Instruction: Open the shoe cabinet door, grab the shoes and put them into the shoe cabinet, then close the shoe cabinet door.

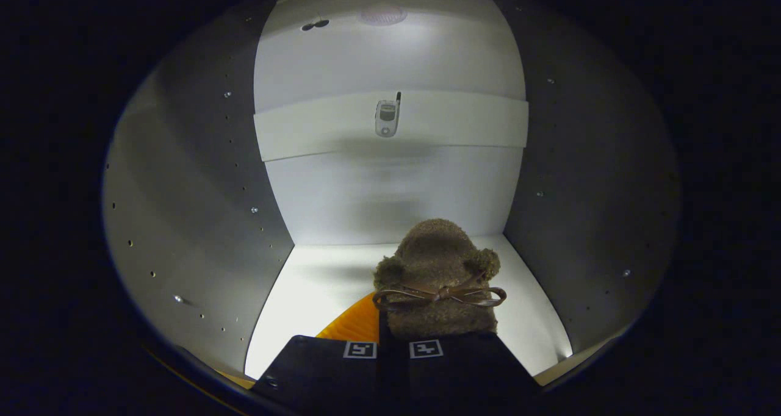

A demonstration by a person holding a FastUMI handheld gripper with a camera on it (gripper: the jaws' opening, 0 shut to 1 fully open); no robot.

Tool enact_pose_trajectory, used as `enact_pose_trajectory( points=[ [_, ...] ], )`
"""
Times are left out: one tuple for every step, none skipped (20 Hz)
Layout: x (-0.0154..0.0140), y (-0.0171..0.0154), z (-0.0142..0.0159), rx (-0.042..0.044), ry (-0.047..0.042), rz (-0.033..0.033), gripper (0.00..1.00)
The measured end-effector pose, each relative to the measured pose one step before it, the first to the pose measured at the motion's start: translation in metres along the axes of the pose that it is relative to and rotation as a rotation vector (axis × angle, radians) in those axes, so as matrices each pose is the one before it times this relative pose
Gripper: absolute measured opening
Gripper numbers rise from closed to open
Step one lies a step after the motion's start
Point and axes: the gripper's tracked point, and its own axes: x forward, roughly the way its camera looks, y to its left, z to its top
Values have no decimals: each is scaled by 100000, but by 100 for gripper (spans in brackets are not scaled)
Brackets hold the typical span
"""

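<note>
Gripper view: the gripper (393,350) sits low in the frame, fingers drawn close together, clamped on a furry brown shoe (437,269) with a bow (440,294). The shoe is inside the cabinet (183,208), above its floor; its orange sole (357,323) shows lower left. Up at centre, a phone (387,117) lies on the shelf (464,120).

- The gripper (393,349) points straight ahead.
- Its two fingers (329,367) sit close together, side by side.
- They pinch something fuzzy between them.
</note>
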Motion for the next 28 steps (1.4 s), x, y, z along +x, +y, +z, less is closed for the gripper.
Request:
enact_pose_trajectory(
  points=[
    [576, 510, -102, -989, 465, 1150, 5],
    [578, 493, -115, -1338, 885, 1285, 5],
    [612, 298, -258, -556, 856, 627, 5],
    [554, 142, -255, -401, 1092, -296, 5],
    [573, -100, -233, -162, 1145, -722, 5],
    [208, -68, -62, 49, 653, -102, 5],
    [196, -133, -126, 141, 660, -467, 5],
    [218, -225, 12, 278, 251, -592, 4],
    [194, -118, -186, 321, 700, 108, 5],
    [47, -2, -182, -63, 486, 342, 5],
    [34, -96, -195, -363, 928, -322, 5],
    [-101, 117, -109, -566, -86, 376, 9],
    [-127, -11, 59, -1385, -421, -470, 10],
    [-218, 10, -34, -1677, -366, -510, 26],
    [-336, 26, -109, -833, 203, -882, 27],
    [-384, 18, -113, -748, 224, -643, 36],
    [-290, 26, -71, -585, 122, -734, 44],
    [-369, 33, 37, -191, -457, -737, 53],
    [-389, 72, -128, 80, -196, -180, 61],
    [-397, 250, -69, 224, -237, 520, 70],
    [-404, 165, 45, -100, -483, 209, 78],
    [-472, -11, 21, -316, -395, -611, 83],
    [-580, -7, 55, -337, -383, -419, 88],
    [-574, -77, 82, -509, -358, -770, 90],
    [-675, -36, 60, -526, -369, -517, 90],
    [-769, -12, 55, -276, -707, -191, 94],
    [-799, -89, 140, -200, -731, -61, 96],
    [-980, -104, 191, -56, -974, -147, 98]
  ],
)
